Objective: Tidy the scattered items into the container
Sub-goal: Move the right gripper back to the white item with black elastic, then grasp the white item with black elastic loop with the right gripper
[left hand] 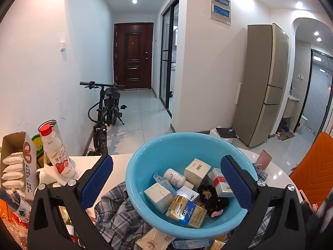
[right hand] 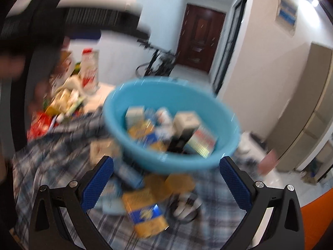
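The right gripper, fingers spread and empty (left likewise), hung just above the gold-and-blue packet, its long axis running away toward the blue basin.

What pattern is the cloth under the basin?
Grey, blue and white plaid cloth, clearest in the left wrist view beneath the light blue basin.
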### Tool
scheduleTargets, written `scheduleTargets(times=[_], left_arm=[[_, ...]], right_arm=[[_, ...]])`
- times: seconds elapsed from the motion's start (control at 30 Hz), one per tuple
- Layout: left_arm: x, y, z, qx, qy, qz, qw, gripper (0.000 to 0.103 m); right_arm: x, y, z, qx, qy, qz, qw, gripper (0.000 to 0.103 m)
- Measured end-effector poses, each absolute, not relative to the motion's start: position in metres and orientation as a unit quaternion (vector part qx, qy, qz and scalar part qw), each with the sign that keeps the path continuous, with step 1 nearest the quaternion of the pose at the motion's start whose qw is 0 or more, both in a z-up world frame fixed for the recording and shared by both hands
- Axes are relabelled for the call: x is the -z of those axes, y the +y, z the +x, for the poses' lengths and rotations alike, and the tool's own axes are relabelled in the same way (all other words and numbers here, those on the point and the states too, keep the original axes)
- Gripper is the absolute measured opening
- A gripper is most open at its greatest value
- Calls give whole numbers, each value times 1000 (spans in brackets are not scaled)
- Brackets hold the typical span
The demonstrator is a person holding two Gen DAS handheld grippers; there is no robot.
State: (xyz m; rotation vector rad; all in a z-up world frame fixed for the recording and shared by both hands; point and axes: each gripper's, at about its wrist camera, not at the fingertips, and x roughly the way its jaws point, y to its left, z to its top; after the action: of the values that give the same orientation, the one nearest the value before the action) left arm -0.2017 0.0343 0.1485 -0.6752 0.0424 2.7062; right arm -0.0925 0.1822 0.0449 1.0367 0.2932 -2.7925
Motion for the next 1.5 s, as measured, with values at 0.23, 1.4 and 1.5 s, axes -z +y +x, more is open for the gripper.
scheduleTargets(times=[0.23,1.4,1.5], left_arm=[[-149,37,-200,-955,20,-237,175,103],[-133,65,-203,-950,61,-248,179,103],[-137,63,-199,-953,59,-240,176,103]], right_arm=[[27,224,-98,909,68,410,20,103],[50,256,-127,911,38,411,-4,45],[42,259,-124,916,33,400,-8,45]])
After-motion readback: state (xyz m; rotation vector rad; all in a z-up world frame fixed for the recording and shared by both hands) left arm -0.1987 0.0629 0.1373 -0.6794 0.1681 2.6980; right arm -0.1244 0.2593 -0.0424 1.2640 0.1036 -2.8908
